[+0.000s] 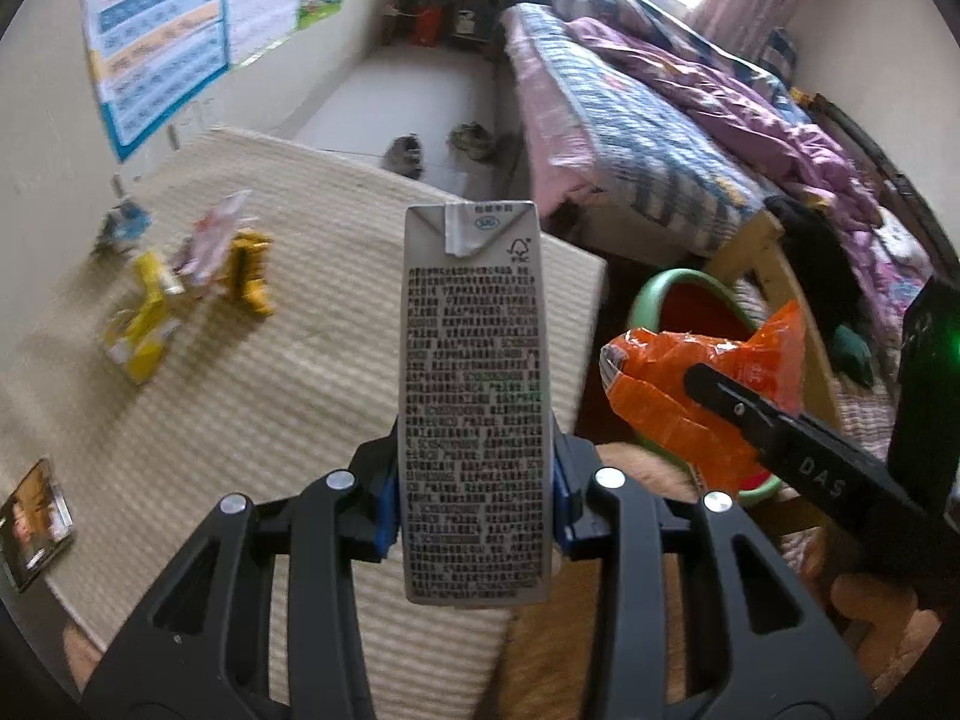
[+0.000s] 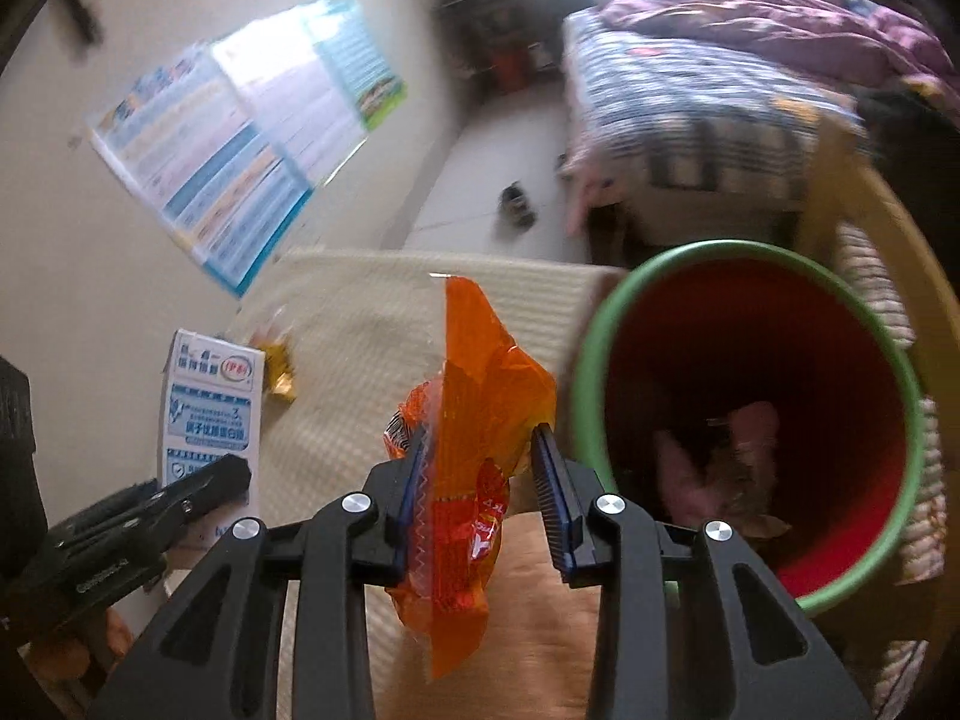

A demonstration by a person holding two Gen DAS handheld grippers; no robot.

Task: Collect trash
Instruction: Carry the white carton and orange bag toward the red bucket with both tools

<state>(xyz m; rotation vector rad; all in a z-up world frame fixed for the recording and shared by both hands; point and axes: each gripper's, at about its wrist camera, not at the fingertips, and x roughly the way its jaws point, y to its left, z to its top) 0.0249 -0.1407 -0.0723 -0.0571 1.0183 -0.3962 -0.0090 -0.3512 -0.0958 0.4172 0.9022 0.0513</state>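
My left gripper is shut on a grey milk carton and holds it upright above the cream-covered table. The carton's blue-and-white face also shows in the right wrist view. My right gripper has its jaws apart, and an orange snack wrapper sits between them, pressed against the left pad. The wrapper also shows in the left wrist view. A red bin with a green rim stands just right of the wrapper, with some trash at its bottom.
Yellow wrappers, a pink-white packet and a blue packet lie at the table's far left. A dark booklet lies at the near left edge. A bed with quilts stands to the right. Shoes sit on the floor.
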